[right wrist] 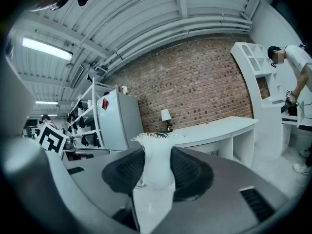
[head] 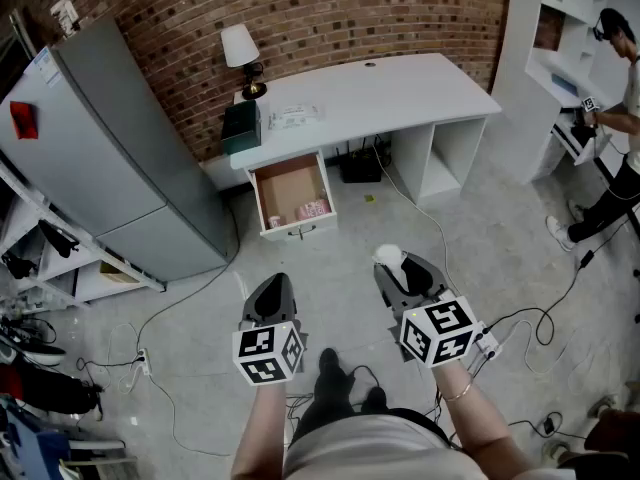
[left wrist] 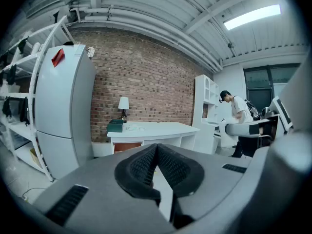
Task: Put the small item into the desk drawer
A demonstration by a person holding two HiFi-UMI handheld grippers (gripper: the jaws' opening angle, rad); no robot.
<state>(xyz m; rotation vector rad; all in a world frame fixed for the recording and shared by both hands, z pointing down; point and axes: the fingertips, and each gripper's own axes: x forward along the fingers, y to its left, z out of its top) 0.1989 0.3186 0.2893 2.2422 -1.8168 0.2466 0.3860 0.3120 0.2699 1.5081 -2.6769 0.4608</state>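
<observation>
1. Far left, head view: a grey refrigerator (head: 110,138) stands against the brick wall at about 10 o'clock from the person. Open shelving is beside it at the frame's left edge.

2. Left gripper (head: 272,288): it is held low over the concrete floor, pointing toward 12 o'clock. In the left gripper view the left gripper (left wrist: 156,152) has its ribbed pads closed, meeting at the tips, with nothing between them.

3. Desk drawer (head: 292,196): it is pulled out of the left end of the white desk (head: 400,93) and stands open, at roughly 12 o'clock from the left gripper and well apart from it. A few small pinkish objects lie at its front end; what they are cannot be made out.

4. Desk top: a lamp (head: 240,53) and a dark green box (head: 242,126) sit at the left end, at 12 o'clock from the drawer.

5. Right gripper (head: 397,268): it is level with the left gripper, at its 3 o'clock. The right gripper view shows the right gripper (right wrist: 157,172) with its pads clamped on both sides of the small white item (right wrist: 155,152). The item's frilled top rises above the pads.

6. Task item: the small white item (head: 387,256) is held in the right gripper, outside the drawer and well apart from it. The drawer lies at about 11 o'clock from it.

7. Far right: a person (head: 615,118) stands at a white shelf unit, at about 2 o'clock.
</observation>
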